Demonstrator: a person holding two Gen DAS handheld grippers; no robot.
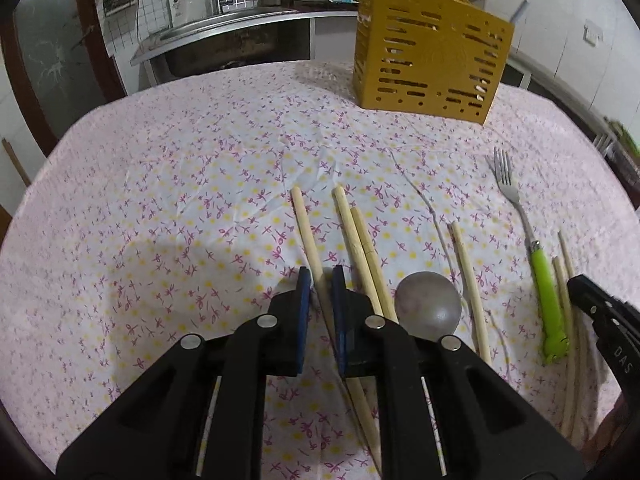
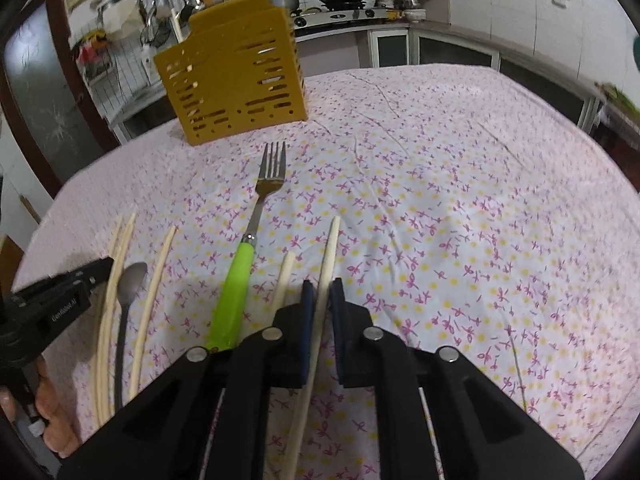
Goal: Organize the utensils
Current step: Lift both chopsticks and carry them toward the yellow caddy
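A yellow slotted utensil holder (image 1: 430,58) stands at the far side of the table and also shows in the right wrist view (image 2: 234,74). My left gripper (image 1: 321,276) is low over the cloth, its jaws narrowly apart around a wooden chopstick (image 1: 310,240), gap visible on each side. Two more chopsticks (image 1: 362,248), a metal spoon (image 1: 428,306) and another chopstick (image 1: 470,288) lie to its right. My right gripper (image 2: 321,286) has its jaws narrowly apart around a pale chopstick (image 2: 329,252). A green-handled fork (image 2: 250,248) lies left of it.
A pink flowered cloth (image 1: 180,200) covers the table. A second pale chopstick (image 2: 284,280) lies beside the right gripper. A kitchen sink and counter (image 1: 224,32) stand behind the table. Open cloth stretches to the right in the right wrist view (image 2: 480,220).
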